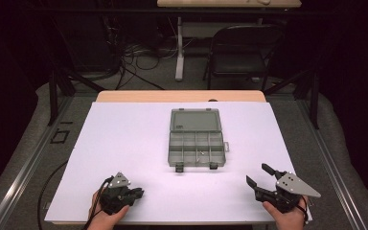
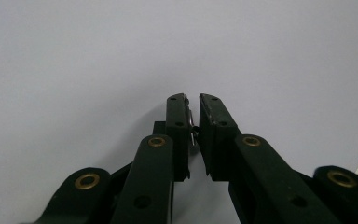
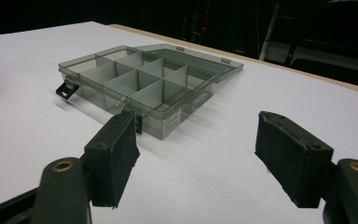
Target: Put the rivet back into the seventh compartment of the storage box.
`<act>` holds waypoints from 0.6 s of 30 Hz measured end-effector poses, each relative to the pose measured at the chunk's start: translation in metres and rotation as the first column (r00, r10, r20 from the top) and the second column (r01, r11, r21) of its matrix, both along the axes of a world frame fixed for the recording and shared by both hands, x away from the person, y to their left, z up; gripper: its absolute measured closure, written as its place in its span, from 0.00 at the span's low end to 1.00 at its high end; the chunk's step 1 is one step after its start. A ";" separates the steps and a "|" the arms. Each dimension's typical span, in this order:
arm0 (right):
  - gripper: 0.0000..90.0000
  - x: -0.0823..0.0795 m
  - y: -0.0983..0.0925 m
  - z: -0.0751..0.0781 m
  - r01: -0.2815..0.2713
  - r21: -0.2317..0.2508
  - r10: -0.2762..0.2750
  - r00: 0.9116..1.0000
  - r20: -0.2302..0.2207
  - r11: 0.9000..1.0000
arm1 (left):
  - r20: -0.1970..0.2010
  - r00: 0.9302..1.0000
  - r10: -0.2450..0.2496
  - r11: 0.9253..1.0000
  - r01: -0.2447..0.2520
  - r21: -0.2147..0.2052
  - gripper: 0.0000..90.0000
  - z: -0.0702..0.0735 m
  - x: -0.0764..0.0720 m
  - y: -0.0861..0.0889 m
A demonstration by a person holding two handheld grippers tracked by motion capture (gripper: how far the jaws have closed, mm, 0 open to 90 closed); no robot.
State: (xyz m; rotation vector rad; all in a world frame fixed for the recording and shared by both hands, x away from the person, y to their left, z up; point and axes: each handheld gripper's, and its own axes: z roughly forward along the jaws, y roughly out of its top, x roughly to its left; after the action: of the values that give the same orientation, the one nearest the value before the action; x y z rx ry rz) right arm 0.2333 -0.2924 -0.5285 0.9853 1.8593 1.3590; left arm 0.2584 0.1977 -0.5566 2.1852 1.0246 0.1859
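The left tool (image 1: pixel 135 193) sits low at the near left, held in the person's left hand (image 1: pixel 106 216), its jaws nearly closed on a small metal piece. The right tool (image 1: pixel 261 176), gripped by the right hand (image 1: pixel 287 218), stands with jaws spread wide

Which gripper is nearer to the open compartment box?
Roughly equal; the right looks slightly nearer. The right gripper sits open, below-right of the compartment box, jaws pointing toward it. The left gripper sits below-left, shut on a small metal piece.

The high view looks down on the table (image 1: pixel 124 143); the right gripper view, low and close, shares its box (image 3: pixel 140 84).
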 end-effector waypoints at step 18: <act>0.32 0.001 0.001 -0.001 -0.002 -0.003 0.002 1.000 -0.004 1.000 | 0.101 0.993 0.064 0.988 -0.049 -0.144 0.92 0.032 0.002 0.010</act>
State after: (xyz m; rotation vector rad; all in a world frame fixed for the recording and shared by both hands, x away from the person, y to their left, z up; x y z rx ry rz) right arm 0.2341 -0.2915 -0.5291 0.9861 1.8653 1.3557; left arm 0.2602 0.2076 -0.5247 1.9986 1.0104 0.2454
